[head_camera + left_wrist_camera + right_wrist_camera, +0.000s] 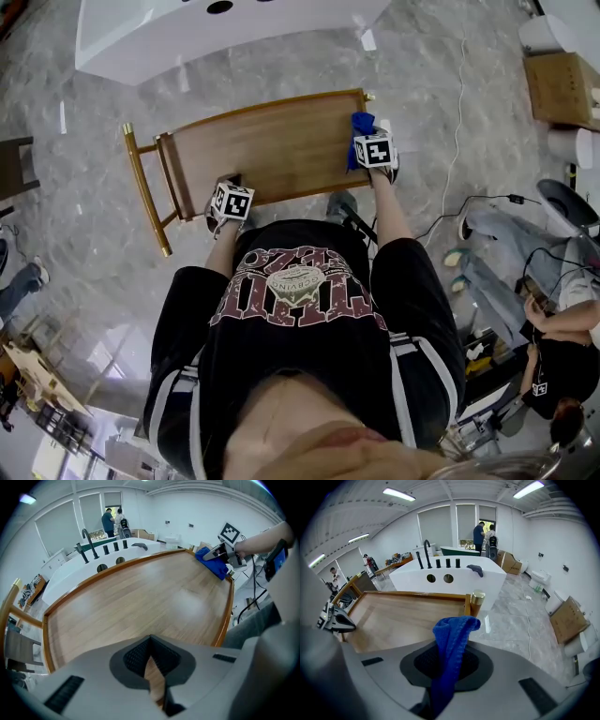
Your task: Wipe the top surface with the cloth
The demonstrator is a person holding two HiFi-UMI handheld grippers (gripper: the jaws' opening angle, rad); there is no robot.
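The wooden top (272, 145) with its raised rim is right in front of me. My right gripper (364, 141) is at the top's far right corner, shut on a blue cloth (362, 123). In the right gripper view the cloth (452, 639) sticks up out of the right gripper (447, 660), bunched between the pads. The left gripper view shows the same cloth (213, 563) lying on the wood by the right gripper (224, 555). My left gripper (230, 202) is at the near left edge. This left gripper (150, 656) is shut on nothing, low over the wooden top (140, 597).
A white bathtub (187, 33) with black taps (436, 562) stands just beyond the table. A gold-capped post (477, 597) marks the table corner and a gold handle frame (141, 187) its left end. A cable (459, 122), cardboard box (562, 84) and seated people (562, 356) are to the right.
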